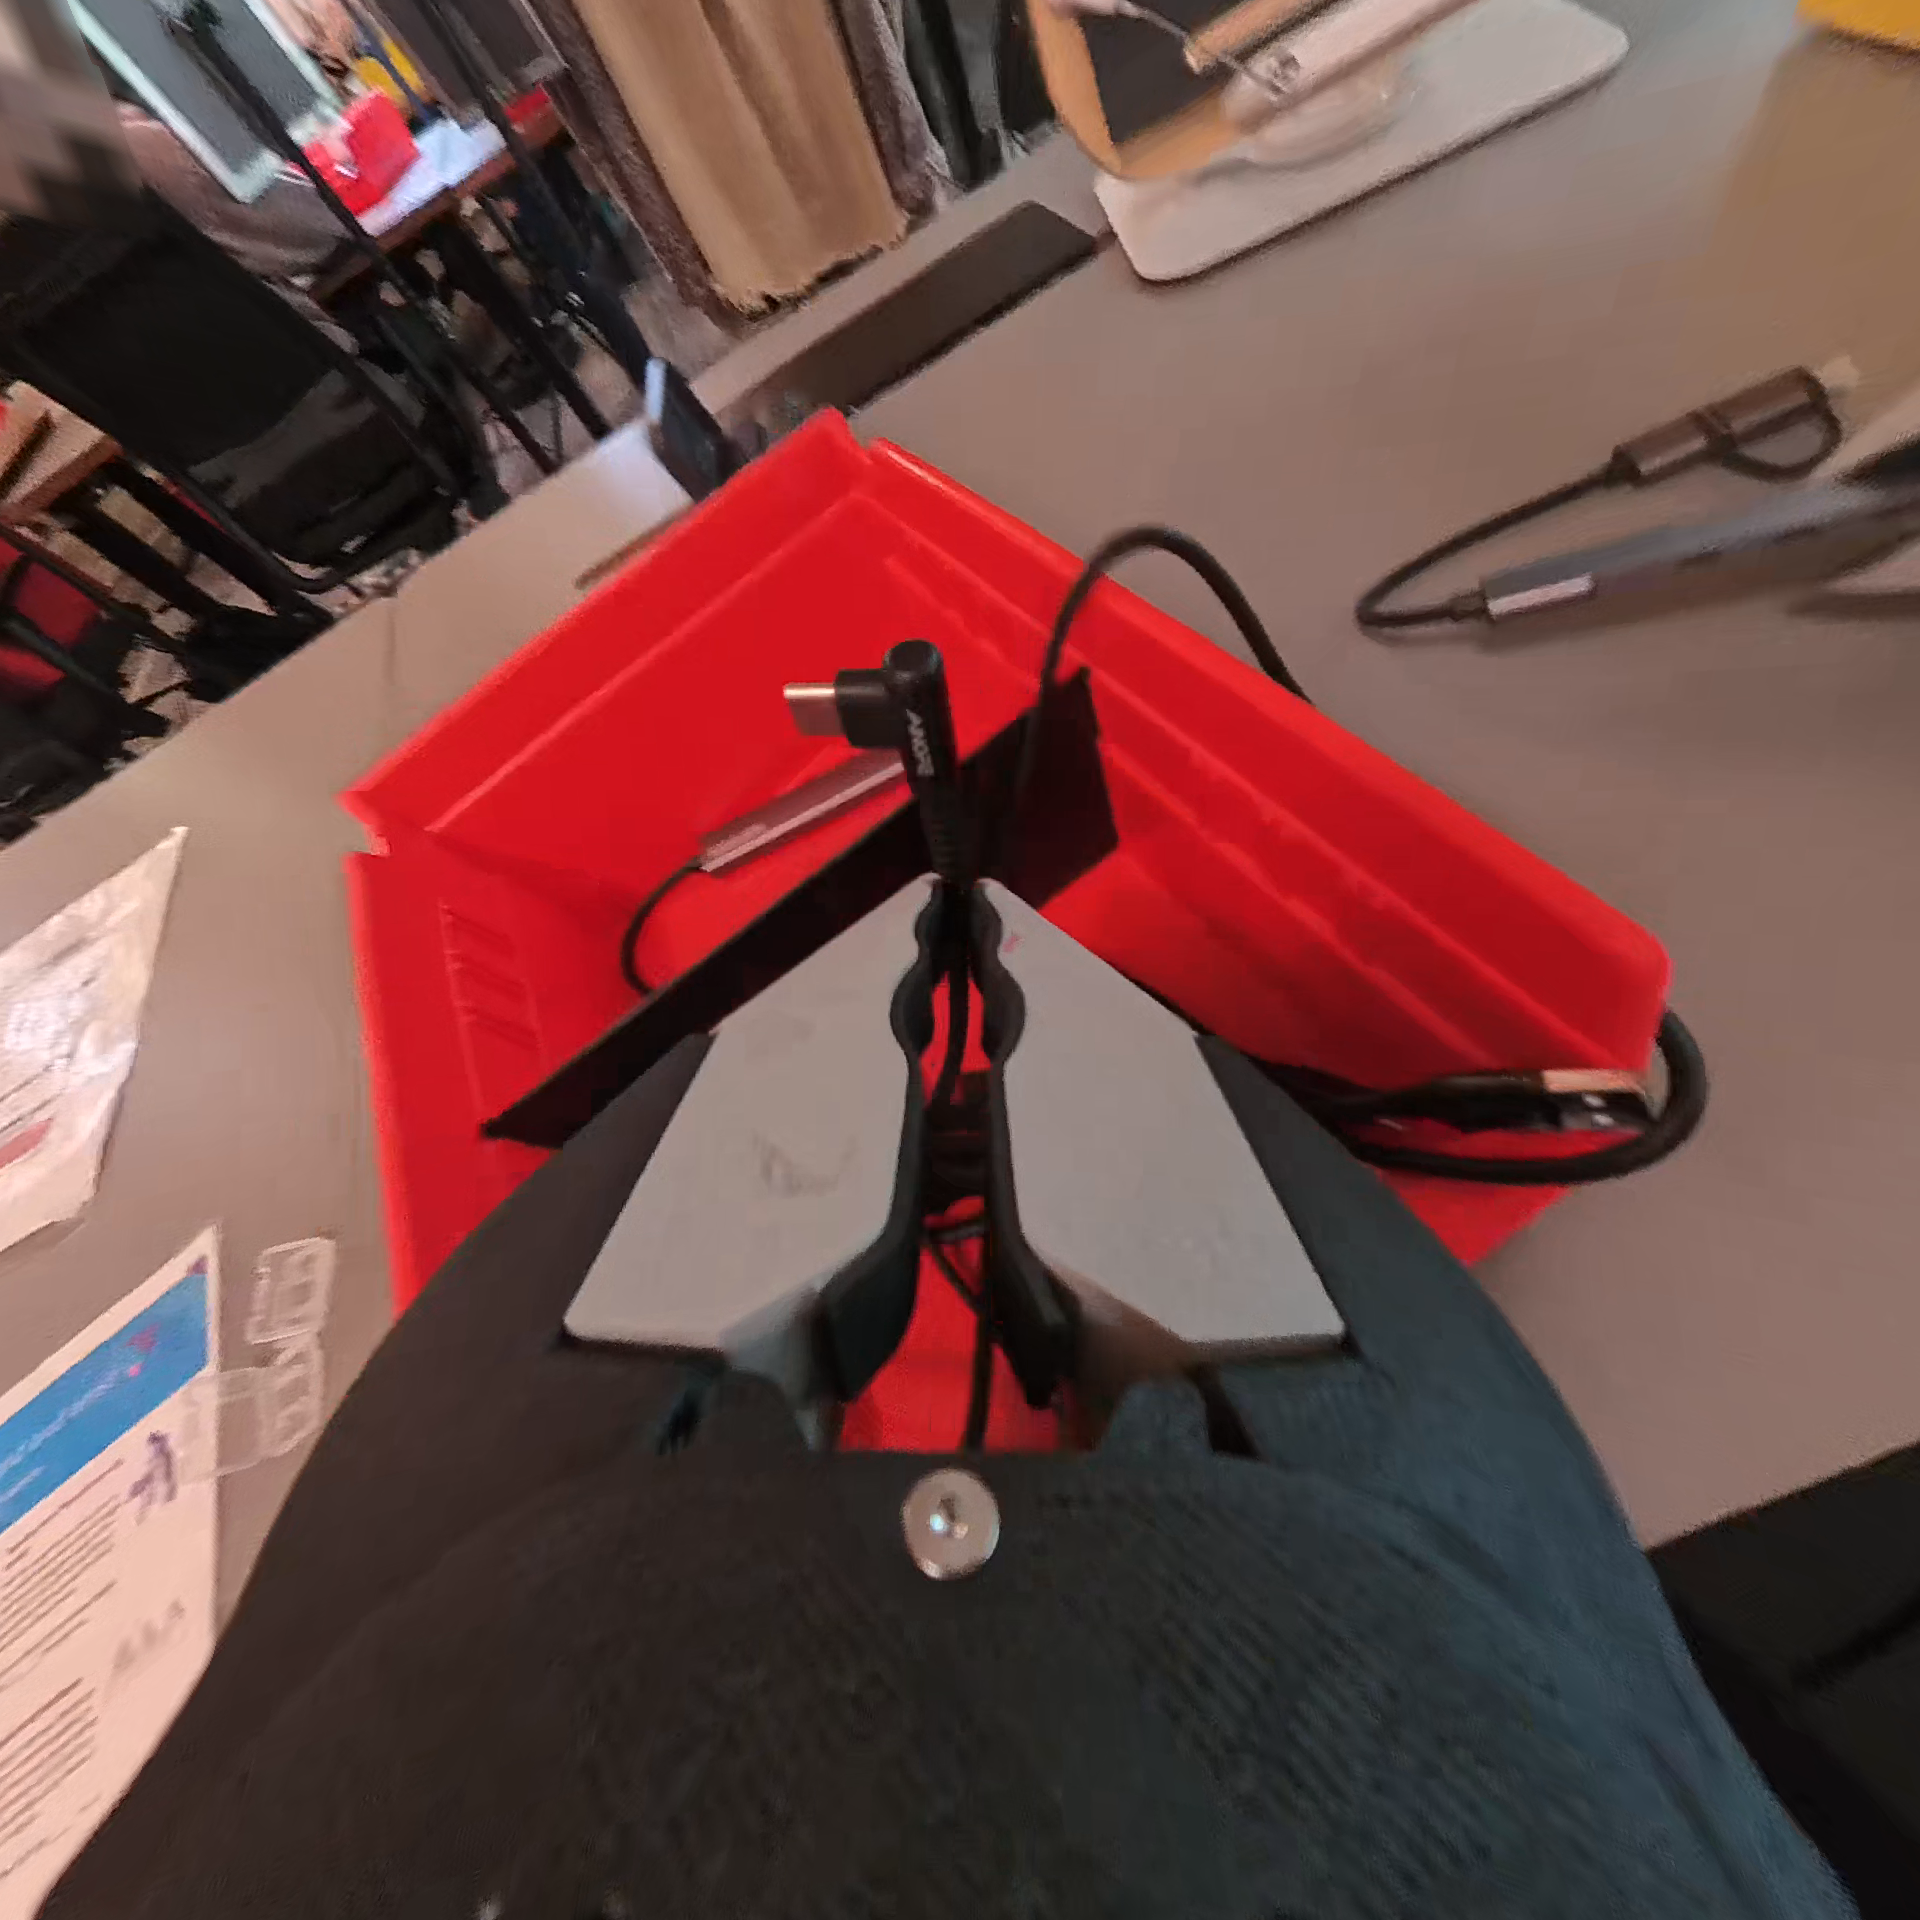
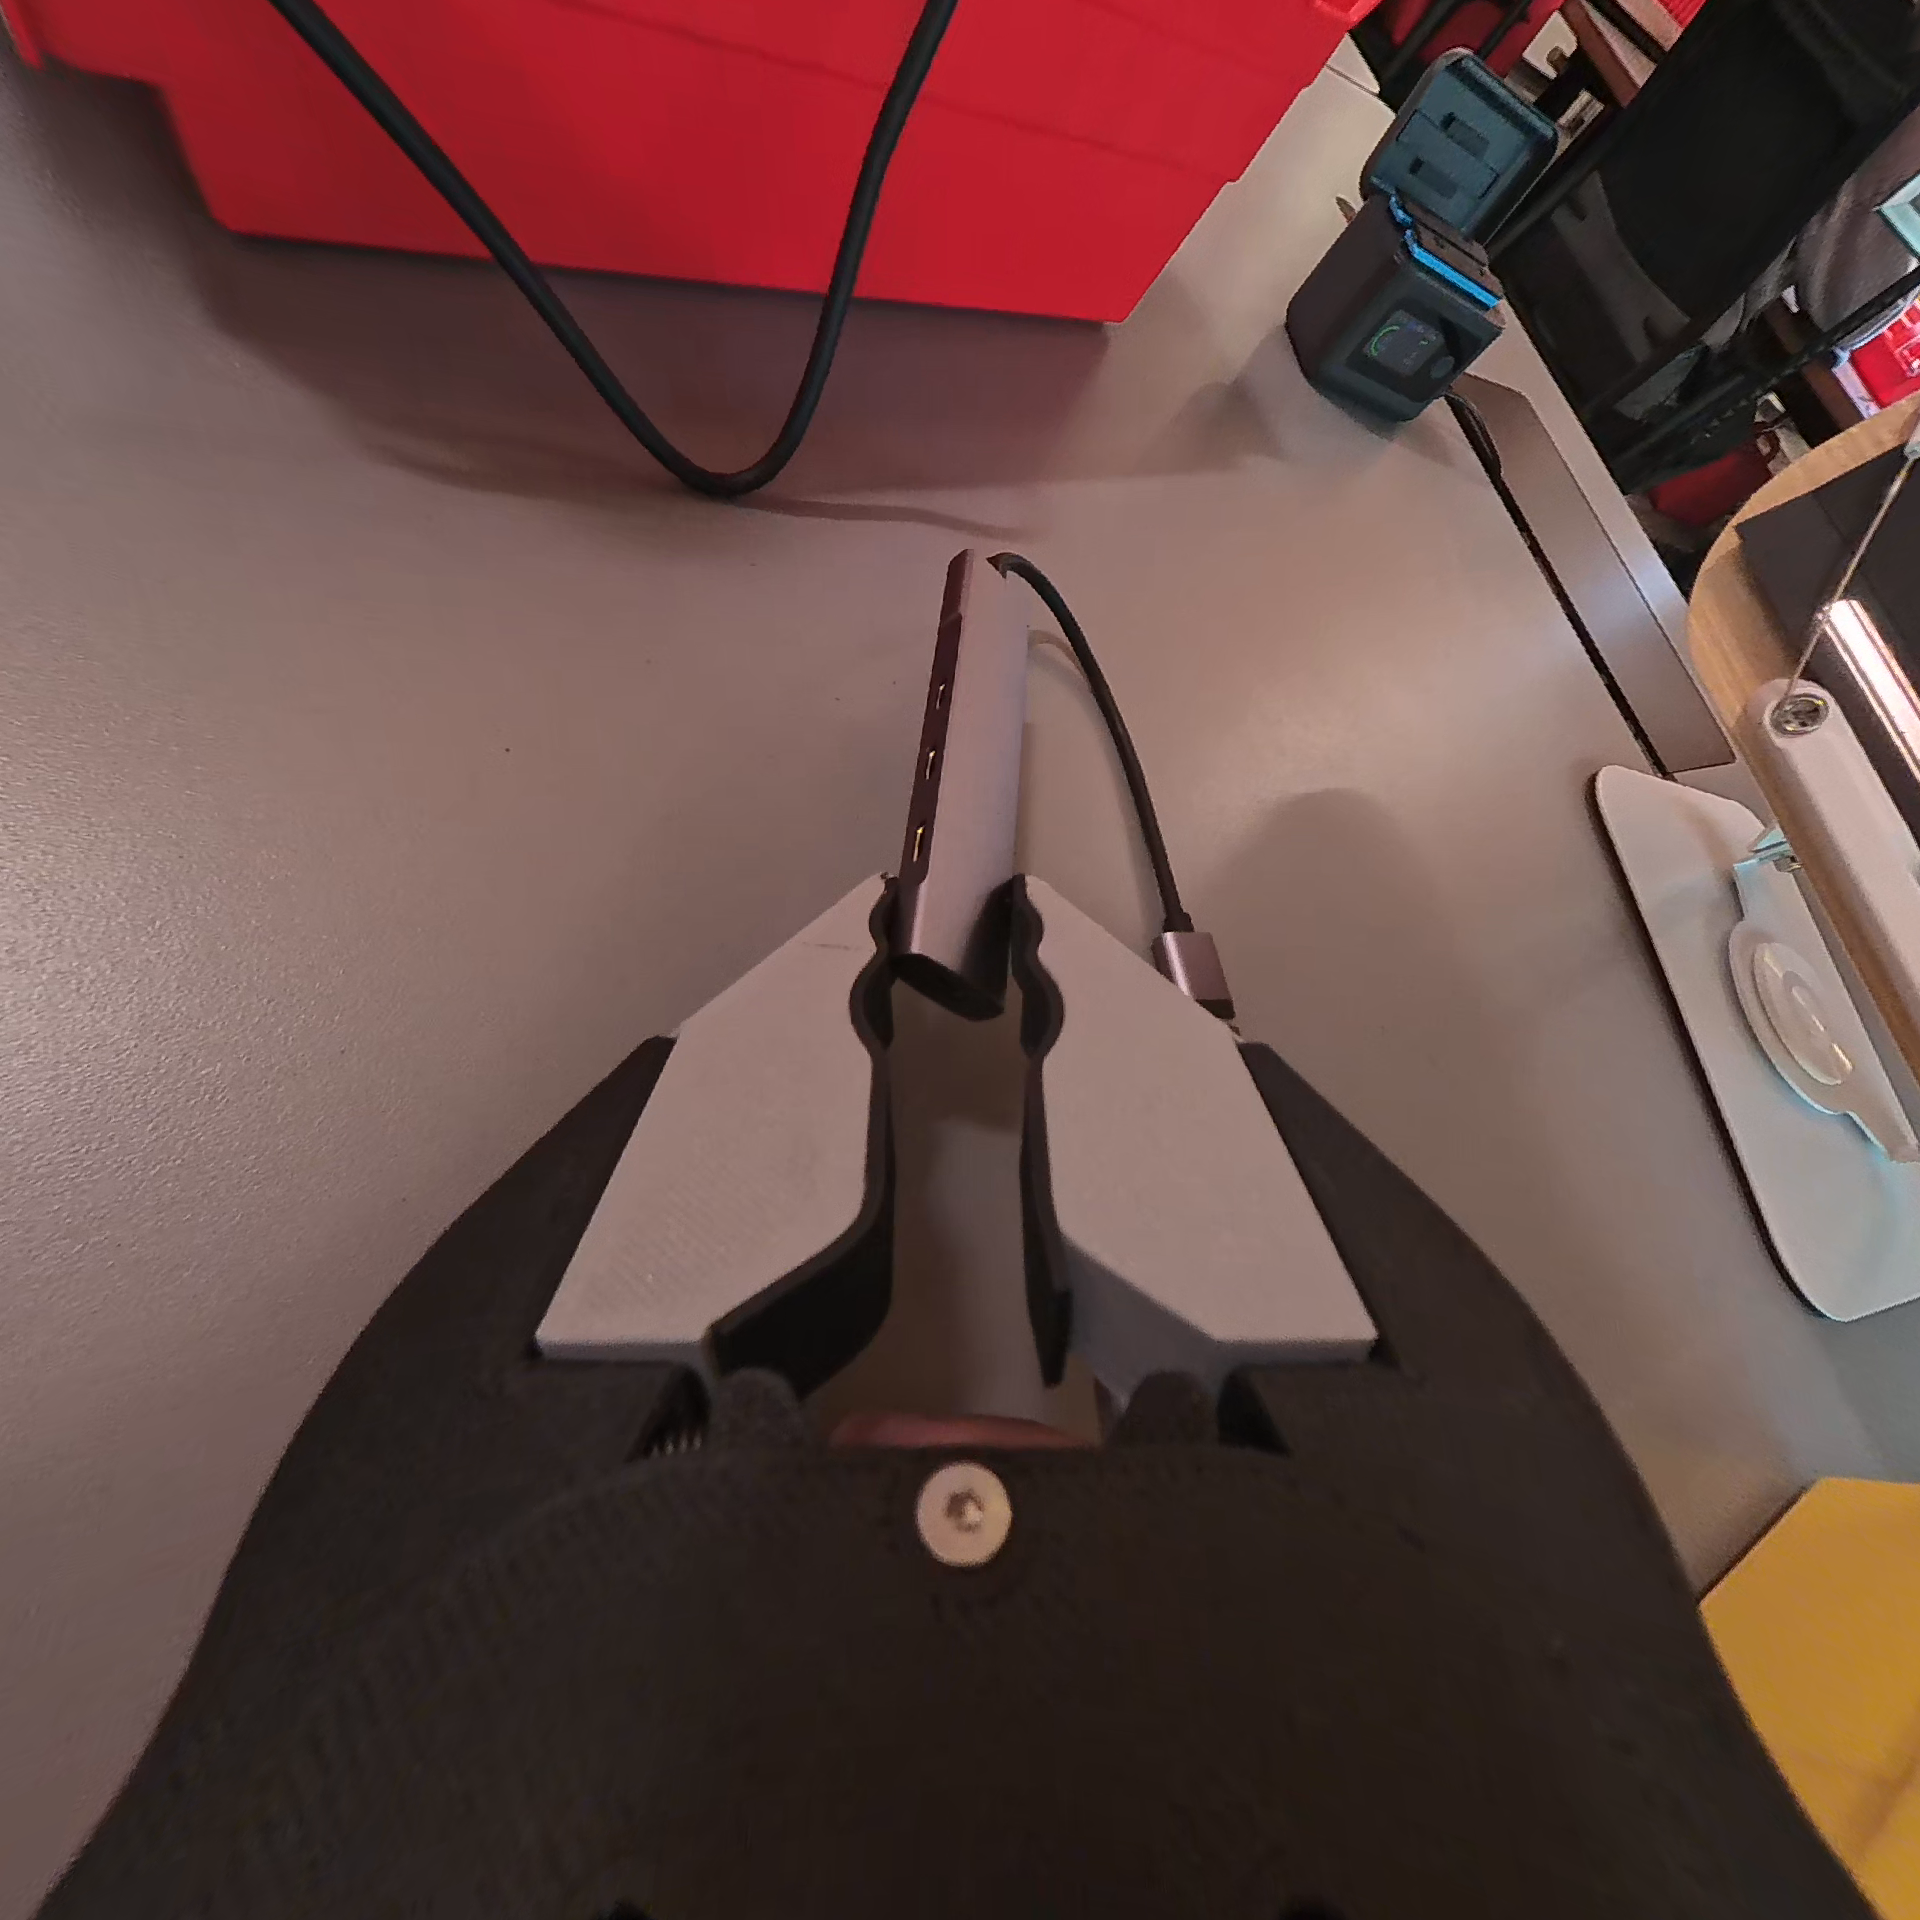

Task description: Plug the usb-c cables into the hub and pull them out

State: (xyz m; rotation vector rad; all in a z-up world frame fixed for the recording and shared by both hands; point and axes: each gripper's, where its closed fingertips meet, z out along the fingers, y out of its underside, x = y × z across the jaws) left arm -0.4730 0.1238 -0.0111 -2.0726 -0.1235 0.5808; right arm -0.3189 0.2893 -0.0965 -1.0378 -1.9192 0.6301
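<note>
Both pairs of jaws are clamped on something: the left gripper (image 1: pixel 958 904) pinches a black usb-c cable (image 1: pixel 940 821) just below its right-angle plug (image 1: pixel 868 698), and the right gripper (image 2: pixel 951 914) grips the near end of a slim grey hub (image 2: pixel 971 769). From where the left one is held, the plug stands up above the fingertips with its metal tip pointing left, over a red bin (image 1: pixel 1299 831) that sits on the grey table (image 1: pixel 1351 416). A black divider (image 1: pixel 790 935) crosses the inside of the bin, and a second grey hub (image 1: pixel 800 816) with a short lead lies in the compartment behind it. More black cable (image 1: pixel 1558 1127) is coiled at the bin's right end, some of it hanging over the edge. Papers (image 1: pixel 94 1455) lie on the table to the left. Over on the right side, the held hub points away from the gripper, tilted on edge so its row of small ports faces left. Its own thin lead (image 2: pixel 1101 727) arcs back from the far end to a grey connector (image 2: pixel 1195 961) just beside the right finger (image 2: pixel 1143 1091). A loop of thicker black cable (image 2: pixel 717 473) hangs down from the bin to the table ahead of the hub.
</note>
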